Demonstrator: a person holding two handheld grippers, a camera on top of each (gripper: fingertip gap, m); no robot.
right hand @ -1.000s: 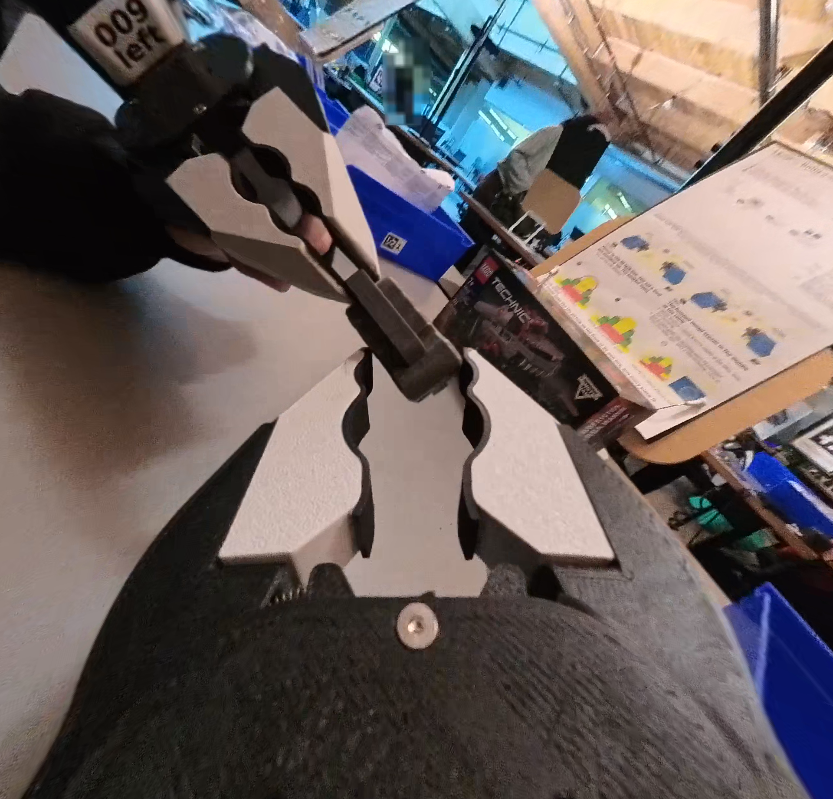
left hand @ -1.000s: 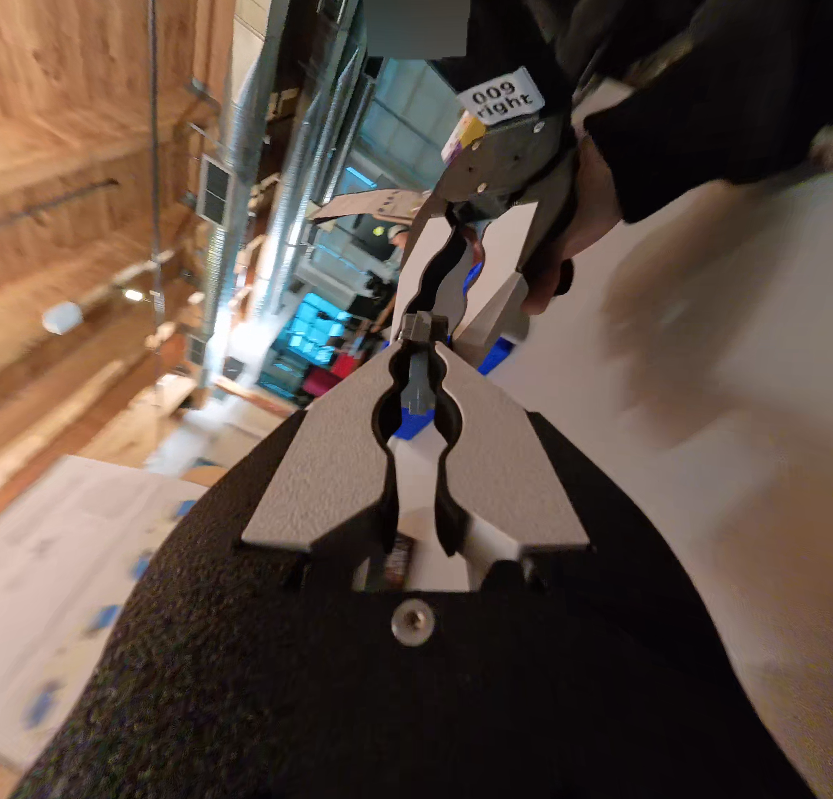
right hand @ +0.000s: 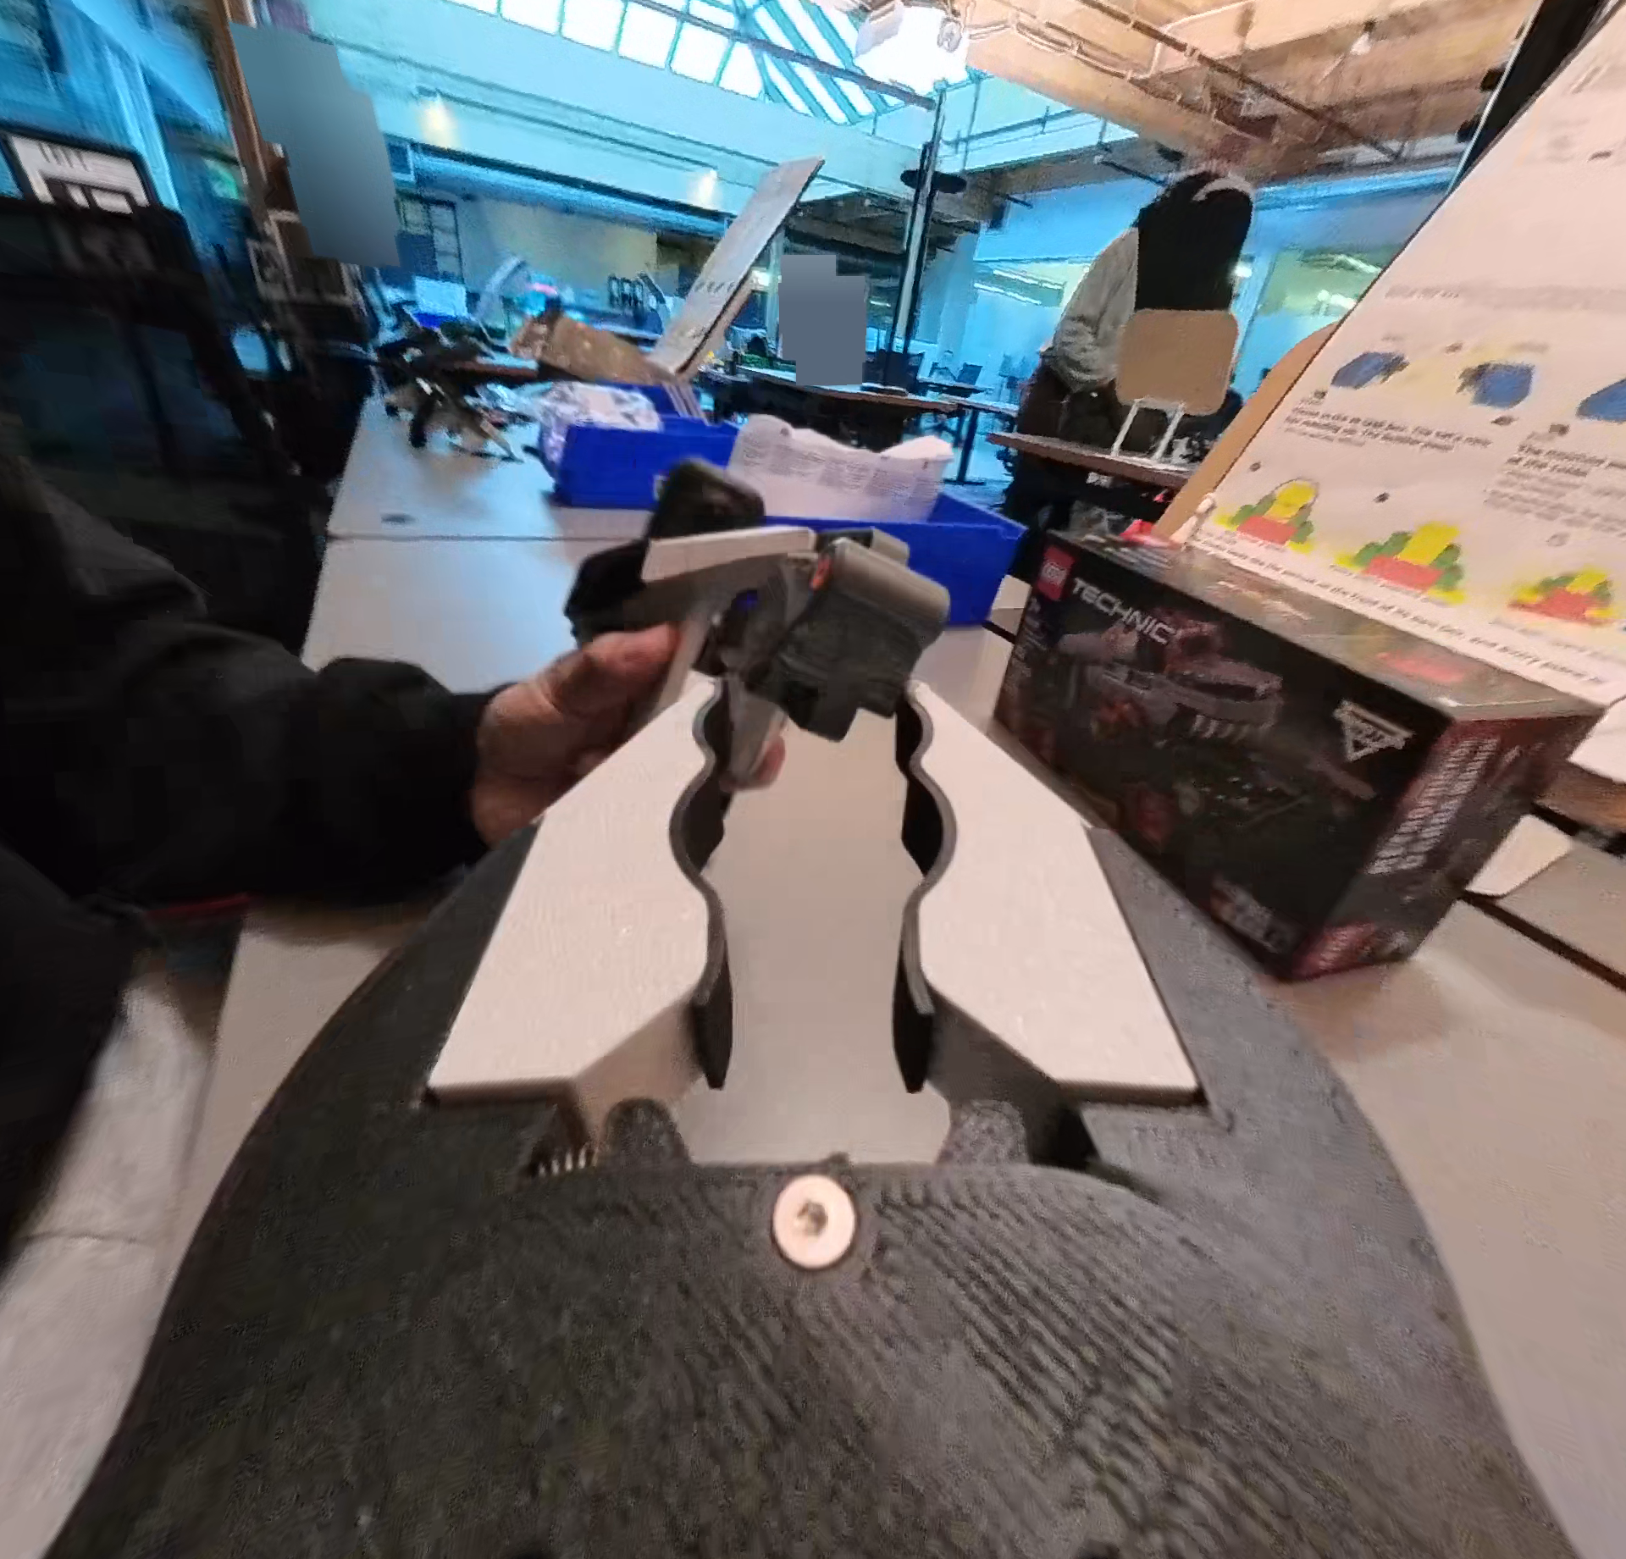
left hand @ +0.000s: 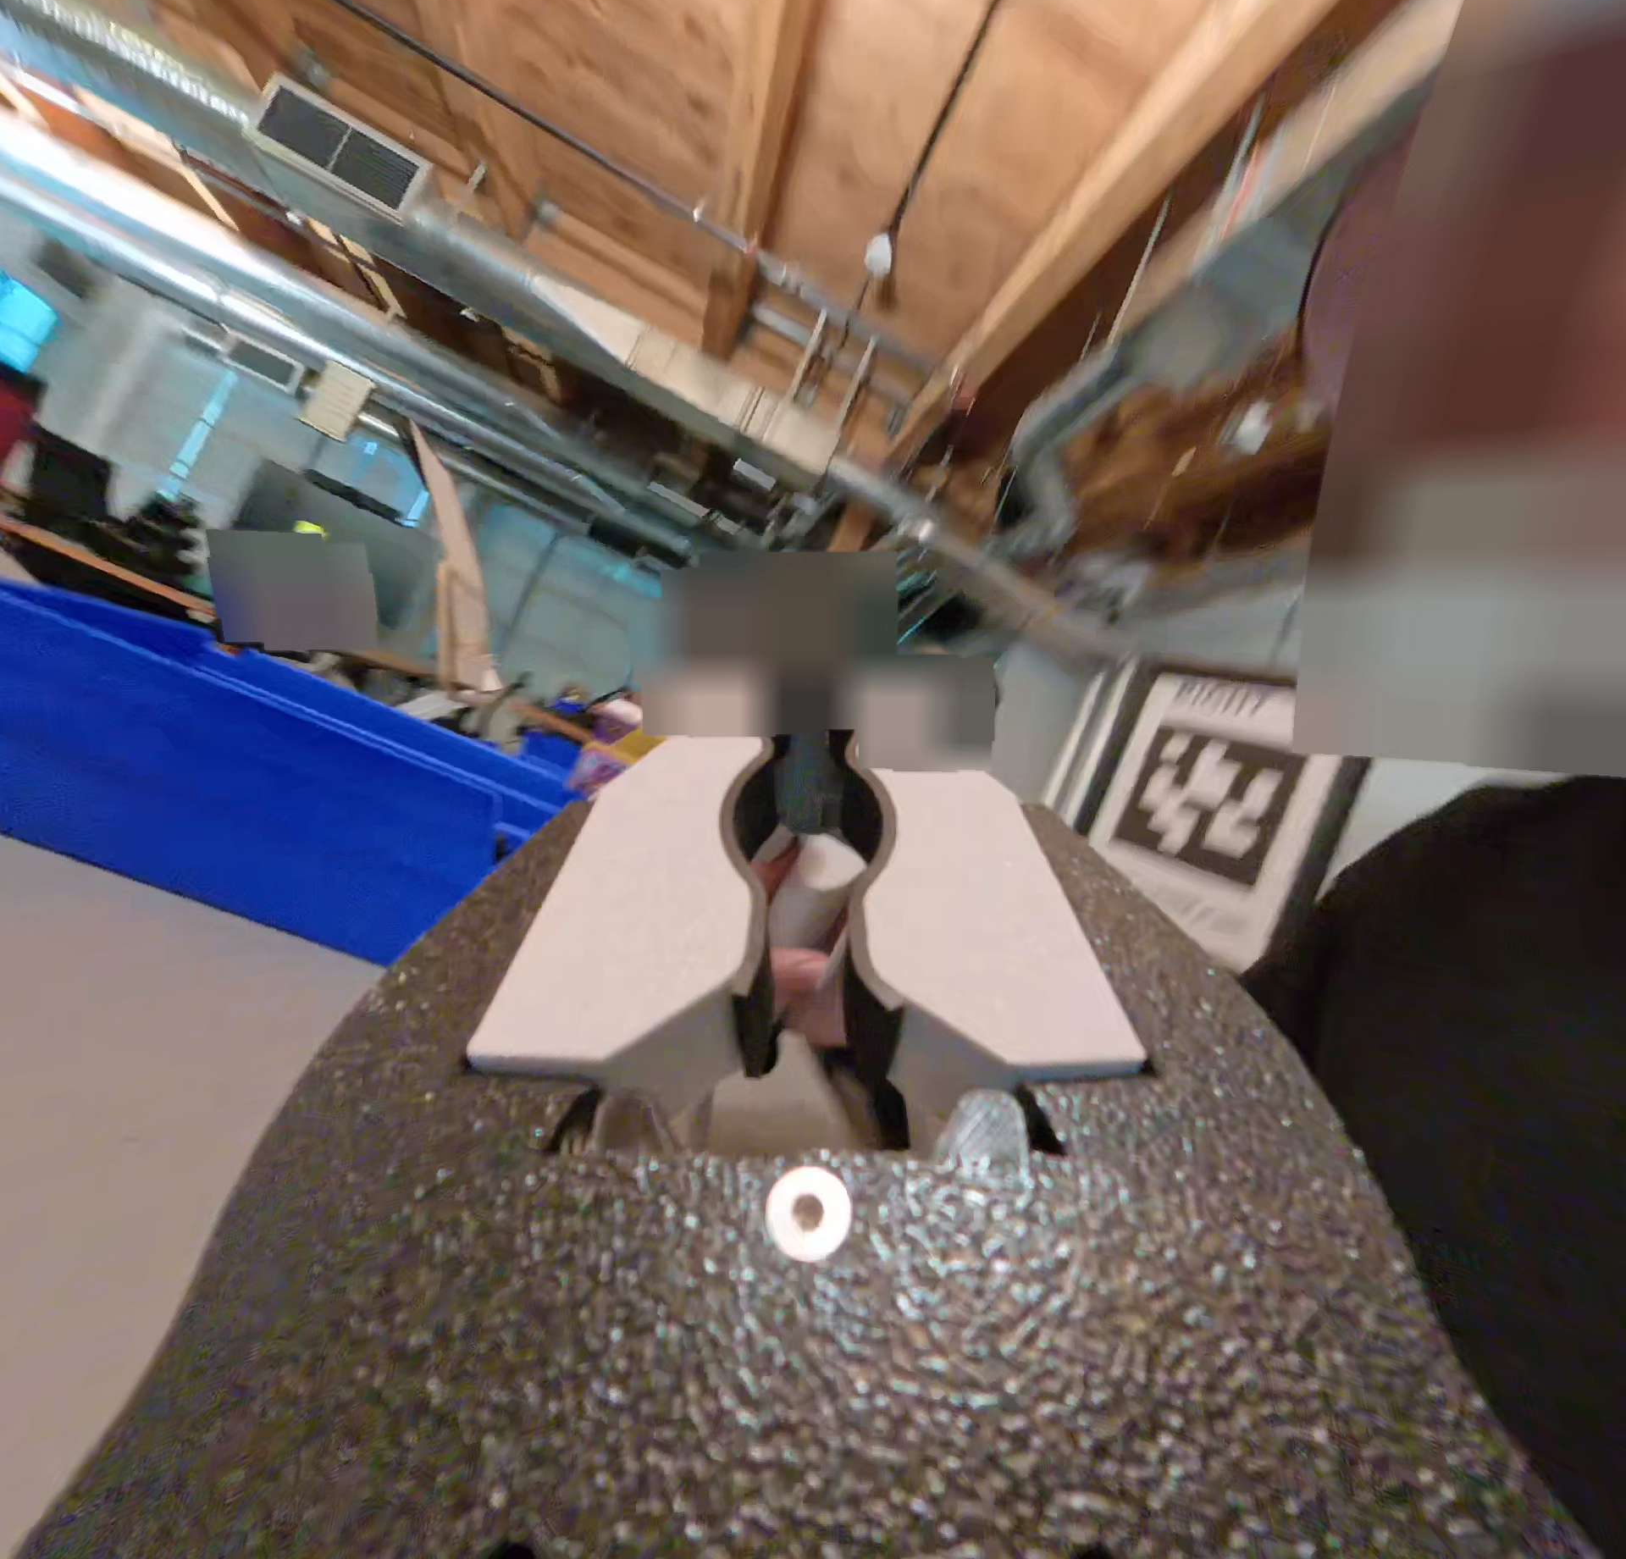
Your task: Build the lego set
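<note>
Left tool (right hand: pixel 796 628): up off the table (right hand: pixel 457 567), fingers pinched on a dark grey lego piece (right hand: pixel 845 650), hand (right hand: pixel 563 725) wrapped round the handle.
Left tool, own view (left hand: pixel 808 791): narrow gap, grey piece (left hand: pixel 805 782) at the tips, partly masked.
Right tool (right hand: pixel 809 725): spread wide, holding nothing, just near of the piece.
Near blue bin (right hand: pixel 959 549): white paper sheets (right hand: pixel 836 474) inside.
Far blue bin (right hand: pixel 625 457): clear bags, contents unclear.
Lego box (right hand: pixel 1276 769): right, on the table, closed.
Instruction sheet (right hand: pixel 1452 461): propped far right.
</note>
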